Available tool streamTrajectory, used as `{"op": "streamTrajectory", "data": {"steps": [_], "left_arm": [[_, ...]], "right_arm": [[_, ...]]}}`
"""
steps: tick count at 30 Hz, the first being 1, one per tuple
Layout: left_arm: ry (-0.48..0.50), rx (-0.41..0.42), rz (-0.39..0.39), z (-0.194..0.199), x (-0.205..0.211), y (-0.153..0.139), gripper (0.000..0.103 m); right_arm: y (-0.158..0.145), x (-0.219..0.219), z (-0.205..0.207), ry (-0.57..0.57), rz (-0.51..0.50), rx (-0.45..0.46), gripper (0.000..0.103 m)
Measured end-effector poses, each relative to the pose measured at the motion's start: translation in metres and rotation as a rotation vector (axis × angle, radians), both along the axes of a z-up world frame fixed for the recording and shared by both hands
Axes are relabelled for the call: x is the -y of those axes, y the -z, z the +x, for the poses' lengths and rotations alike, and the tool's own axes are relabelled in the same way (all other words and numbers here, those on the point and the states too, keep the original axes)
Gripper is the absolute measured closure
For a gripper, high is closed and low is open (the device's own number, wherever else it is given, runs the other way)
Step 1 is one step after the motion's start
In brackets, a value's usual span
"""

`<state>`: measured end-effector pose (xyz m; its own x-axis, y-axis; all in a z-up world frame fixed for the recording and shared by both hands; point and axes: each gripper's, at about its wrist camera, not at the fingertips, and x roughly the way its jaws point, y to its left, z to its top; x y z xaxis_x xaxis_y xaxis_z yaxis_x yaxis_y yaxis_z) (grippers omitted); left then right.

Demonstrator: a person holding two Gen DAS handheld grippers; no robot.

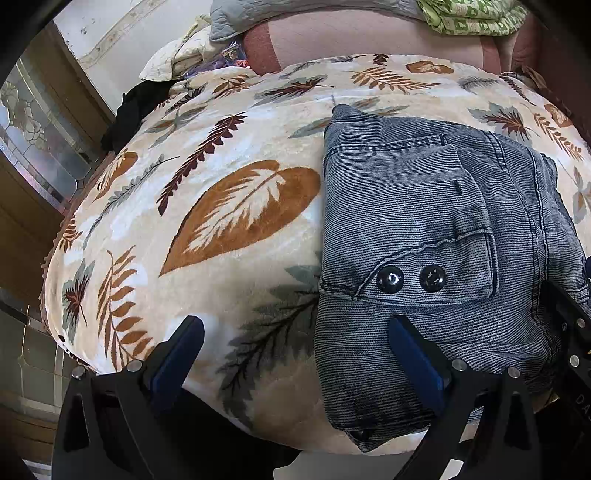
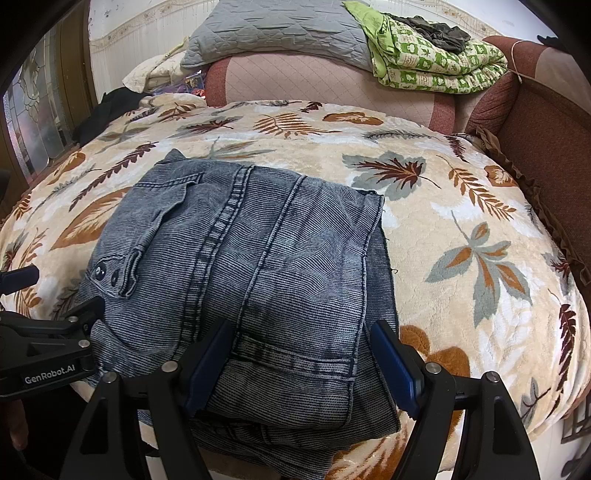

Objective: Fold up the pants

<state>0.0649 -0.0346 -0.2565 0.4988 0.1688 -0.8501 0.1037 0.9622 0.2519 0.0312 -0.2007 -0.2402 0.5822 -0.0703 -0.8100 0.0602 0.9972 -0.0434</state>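
Both claws, left claw (image 1: 295, 354) and right claw (image 2: 303, 354), gaped empty over the pants (image 2: 243, 266), thick, floppy denim best pinched at its folded edges.

A lived-in room at home, with bedding everywhere.

Right in front of us there's a plush leaf-print blanket (image 2: 424, 236) spread over a soft surface, and behind it a padded pink and maroon backrest (image 2: 325, 85) with a grey quilted pillow (image 2: 273, 37) leaning on top. A folded green patterned quilt (image 2: 439, 64) sits up there too, dark clothing heaped on it. Over on the left, a wooden door with patterned glass panes (image 2: 31, 110), a wallpaper border (image 2: 155, 26) running along the pale wall, and loose clothes piled in the corner.
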Motion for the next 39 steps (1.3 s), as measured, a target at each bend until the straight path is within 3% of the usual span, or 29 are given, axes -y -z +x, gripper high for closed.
{"op": "streamTrajectory", "data": {"steps": [39], "left_arm": [[-0.022,0.011,-0.022,-0.0005,-0.0016,0.0011,0.003]], "right_arm": [[-0.0003,0.0001,0.0000,0.001,0.001,-0.001,0.023]]}}
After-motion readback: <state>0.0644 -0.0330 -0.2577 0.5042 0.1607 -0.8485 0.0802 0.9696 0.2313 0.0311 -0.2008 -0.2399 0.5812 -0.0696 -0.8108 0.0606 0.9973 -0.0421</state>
